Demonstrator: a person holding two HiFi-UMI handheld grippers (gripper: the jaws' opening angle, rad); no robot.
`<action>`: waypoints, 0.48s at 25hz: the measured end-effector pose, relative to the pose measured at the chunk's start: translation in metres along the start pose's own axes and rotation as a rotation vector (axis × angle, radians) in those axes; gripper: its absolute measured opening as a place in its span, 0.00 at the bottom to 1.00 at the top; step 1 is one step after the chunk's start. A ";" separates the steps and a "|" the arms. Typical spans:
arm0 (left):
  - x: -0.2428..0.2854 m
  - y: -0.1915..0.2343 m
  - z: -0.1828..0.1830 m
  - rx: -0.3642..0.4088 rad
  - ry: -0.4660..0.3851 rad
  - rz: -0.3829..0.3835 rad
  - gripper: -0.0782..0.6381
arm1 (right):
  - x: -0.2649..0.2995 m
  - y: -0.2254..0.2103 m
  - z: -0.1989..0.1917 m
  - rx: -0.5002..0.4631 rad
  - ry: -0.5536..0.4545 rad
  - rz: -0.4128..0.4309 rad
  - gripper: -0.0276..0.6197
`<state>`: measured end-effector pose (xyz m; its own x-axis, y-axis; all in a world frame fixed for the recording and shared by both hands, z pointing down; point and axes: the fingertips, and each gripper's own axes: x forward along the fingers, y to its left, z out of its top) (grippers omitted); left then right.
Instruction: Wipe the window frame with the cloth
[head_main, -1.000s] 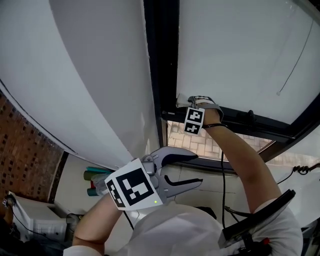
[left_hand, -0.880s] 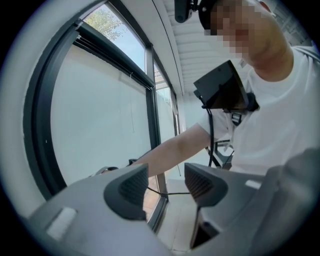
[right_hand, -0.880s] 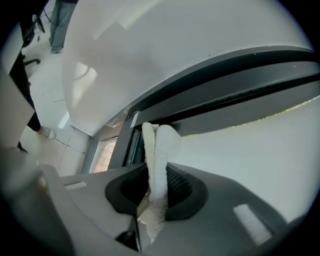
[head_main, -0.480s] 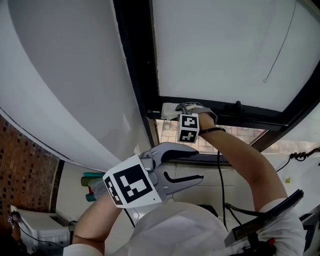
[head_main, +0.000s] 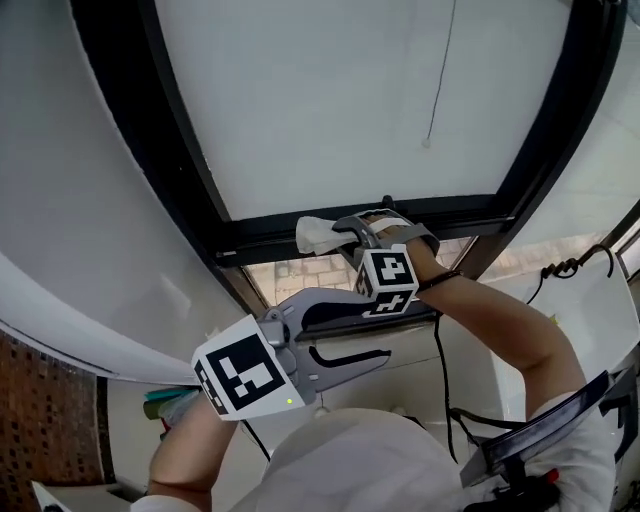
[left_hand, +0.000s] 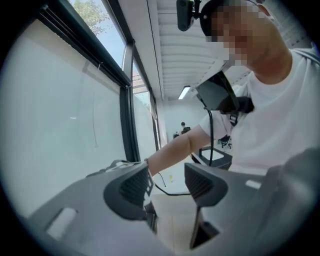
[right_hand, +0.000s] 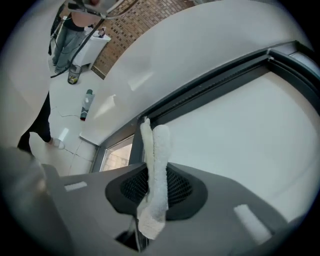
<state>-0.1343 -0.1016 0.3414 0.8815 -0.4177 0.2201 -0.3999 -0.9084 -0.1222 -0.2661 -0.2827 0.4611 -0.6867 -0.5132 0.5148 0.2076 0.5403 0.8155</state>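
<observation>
**Frosted pane, dark frame: wipe on the lower bar**

Frosted glass (head_main: 330, 100) fills the dark window frame (head_main: 250, 238). My right gripper (head_main: 348, 230) is clamped on the white cloth (head_main: 315, 235), which lies against the frame's lower bar. My left gripper (head_main: 392, 332) idles below the frame, jaws apart, nothing between them.

To do well: I'd keep the cloth flat on the bar, press evenly, and run the bar's full length.

Since a second ago, the cloth has travelled from the frame's corner out along the bar. Left gripper unchanged.
</observation>
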 end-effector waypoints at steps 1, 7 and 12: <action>0.008 0.000 0.002 -0.002 -0.004 -0.009 0.45 | -0.011 -0.003 -0.021 0.009 0.018 -0.015 0.15; 0.062 -0.001 0.019 0.003 -0.005 -0.071 0.45 | -0.072 -0.015 -0.166 0.074 0.188 -0.067 0.15; 0.102 -0.003 0.026 0.009 0.004 -0.080 0.45 | -0.103 -0.025 -0.263 0.084 0.280 -0.099 0.15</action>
<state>-0.0367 -0.1413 0.3390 0.9097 -0.3435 0.2334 -0.3254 -0.9388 -0.1132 -0.0176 -0.4187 0.4569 -0.4795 -0.7240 0.4960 0.0830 0.5252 0.8469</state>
